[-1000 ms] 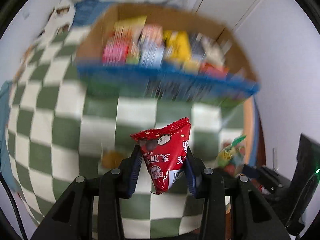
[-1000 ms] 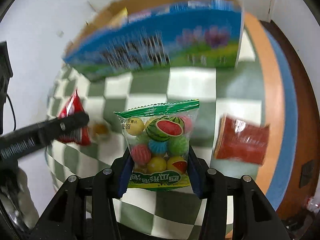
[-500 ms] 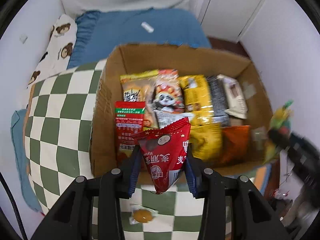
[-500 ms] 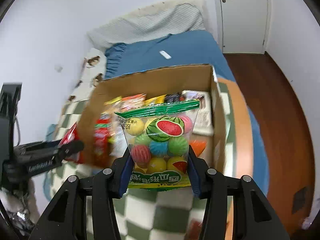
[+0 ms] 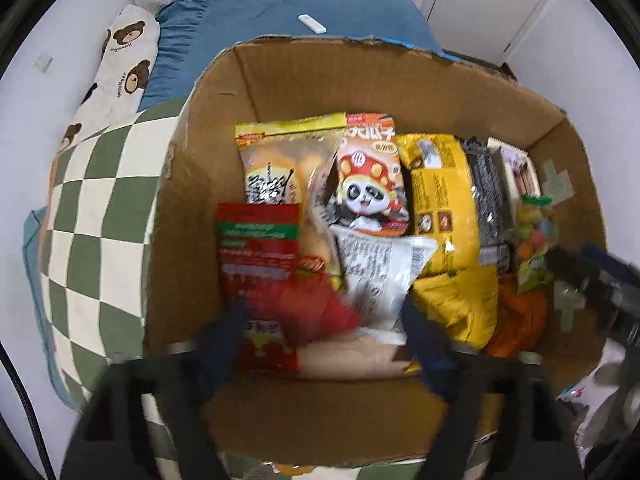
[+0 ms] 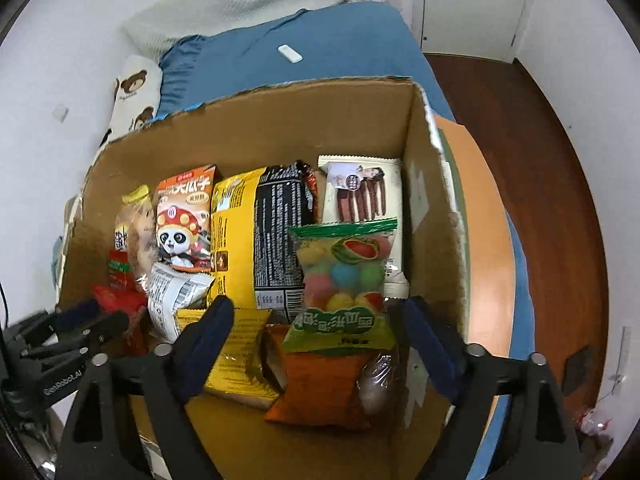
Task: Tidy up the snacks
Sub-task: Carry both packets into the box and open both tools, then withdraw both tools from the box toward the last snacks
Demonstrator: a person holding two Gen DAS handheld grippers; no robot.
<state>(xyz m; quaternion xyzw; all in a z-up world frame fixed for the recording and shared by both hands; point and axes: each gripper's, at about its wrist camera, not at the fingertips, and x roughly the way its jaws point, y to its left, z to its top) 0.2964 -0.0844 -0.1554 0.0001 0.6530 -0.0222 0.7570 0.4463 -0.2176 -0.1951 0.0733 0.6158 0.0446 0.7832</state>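
A cardboard box holds several snack packets. My left gripper is open above the box's near left part; the red packet, blurred, is loose between its spread fingers. My right gripper is open above the box's right part; the green-topped packet of coloured gum balls is free between its fingers, over an orange packet. The gum ball packet also shows in the left wrist view. The left gripper appears in the right wrist view.
The box stands on a green-and-white checked cloth. Behind it lies a blue bed with a bear-print pillow. A wooden floor and a white door are at the right.
Both grippers moved over the box and opened. The red packet and the gum ball packet have left the jaws and are dropping into the box.
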